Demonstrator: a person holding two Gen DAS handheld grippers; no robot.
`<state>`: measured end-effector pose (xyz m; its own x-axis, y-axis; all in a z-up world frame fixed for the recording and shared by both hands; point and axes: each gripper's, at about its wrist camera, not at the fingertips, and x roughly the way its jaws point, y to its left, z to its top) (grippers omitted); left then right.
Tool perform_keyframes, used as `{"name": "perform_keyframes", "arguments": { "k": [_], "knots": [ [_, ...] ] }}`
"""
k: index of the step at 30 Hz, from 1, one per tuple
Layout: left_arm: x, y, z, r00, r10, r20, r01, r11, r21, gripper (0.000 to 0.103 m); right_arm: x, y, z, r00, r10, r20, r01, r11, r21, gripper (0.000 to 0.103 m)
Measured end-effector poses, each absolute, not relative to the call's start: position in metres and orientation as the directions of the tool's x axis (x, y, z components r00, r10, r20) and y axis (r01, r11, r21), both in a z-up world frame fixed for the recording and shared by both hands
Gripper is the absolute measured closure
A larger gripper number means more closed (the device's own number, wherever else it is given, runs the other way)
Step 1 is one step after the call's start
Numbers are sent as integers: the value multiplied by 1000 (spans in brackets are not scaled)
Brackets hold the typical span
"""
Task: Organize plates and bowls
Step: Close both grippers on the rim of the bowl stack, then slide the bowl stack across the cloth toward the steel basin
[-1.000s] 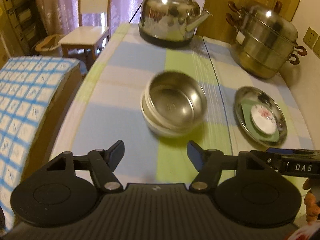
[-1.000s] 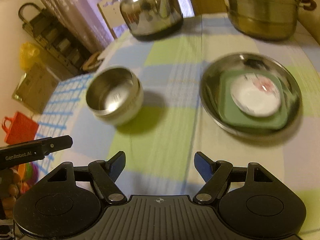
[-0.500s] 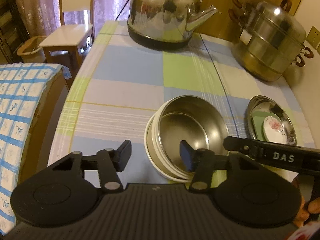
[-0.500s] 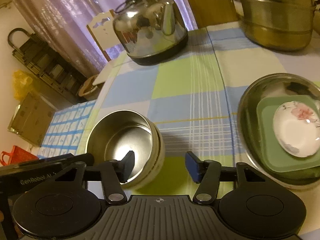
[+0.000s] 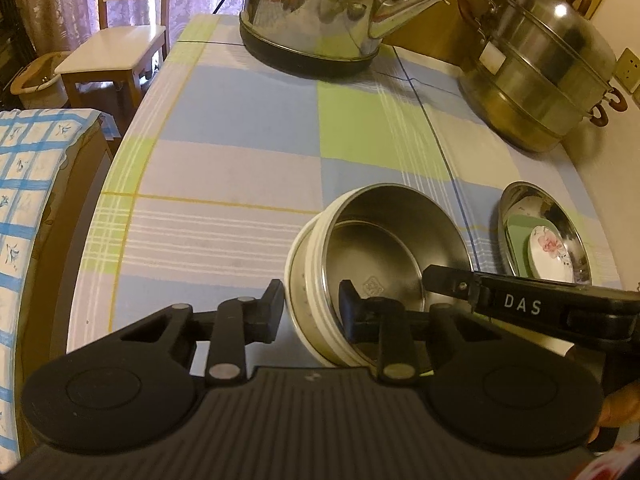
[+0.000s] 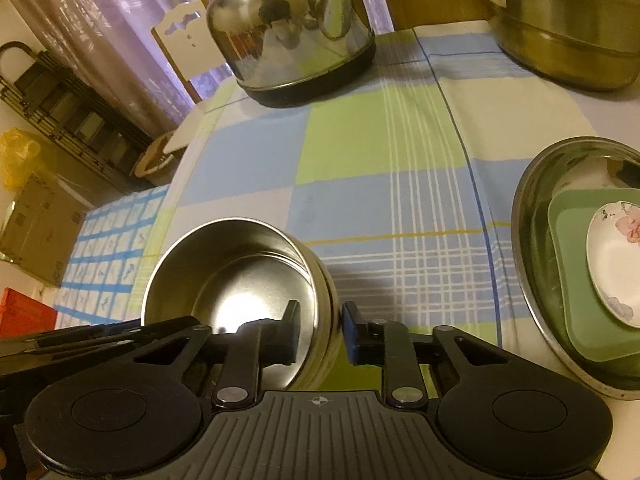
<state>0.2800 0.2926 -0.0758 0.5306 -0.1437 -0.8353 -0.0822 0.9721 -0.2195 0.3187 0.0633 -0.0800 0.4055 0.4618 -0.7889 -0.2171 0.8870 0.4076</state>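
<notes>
A steel bowl (image 5: 384,236) sits nested in a cream-rimmed bowl (image 5: 298,264) on the checked tablecloth. My left gripper (image 5: 310,306) is shut on the left rim of the nested bowls, one finger outside and one inside. My right gripper (image 6: 320,330) is shut on their right rim (image 6: 326,292); the steel bowl (image 6: 236,276) fills the lower left of the right wrist view. A steel plate (image 6: 532,248) holds a green square plate (image 6: 576,280) and a white floral dish (image 6: 616,256); the stack also shows in the left wrist view (image 5: 560,216).
A steel kettle (image 5: 320,12) stands at the table's far end and a steel steamer pot (image 5: 536,72) at the far right by the wall. A wooden chair (image 5: 116,52) stands beyond the left edge. A blue-checked cloth (image 5: 24,184) covers something on the left.
Both grippers have moved in on the nested bowls and closed on opposite sides of the rim. The bowls now sit tilted and closer in both views.
</notes>
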Motion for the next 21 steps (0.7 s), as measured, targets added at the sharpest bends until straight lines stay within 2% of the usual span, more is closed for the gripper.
{"name": "perform_keyframes", "arguments": {
  "k": [11,21],
  "knots": [
    [285,281,-78,538,-144,-831,-33,981,-192,77,312,61,-78,425,425,-799,-200,905,375,86],
    [312,247,-82,526,-220,-821,82,974,-209,77,310,27,-76,456,339,-823,-72,935,346,86]
  ]
}}
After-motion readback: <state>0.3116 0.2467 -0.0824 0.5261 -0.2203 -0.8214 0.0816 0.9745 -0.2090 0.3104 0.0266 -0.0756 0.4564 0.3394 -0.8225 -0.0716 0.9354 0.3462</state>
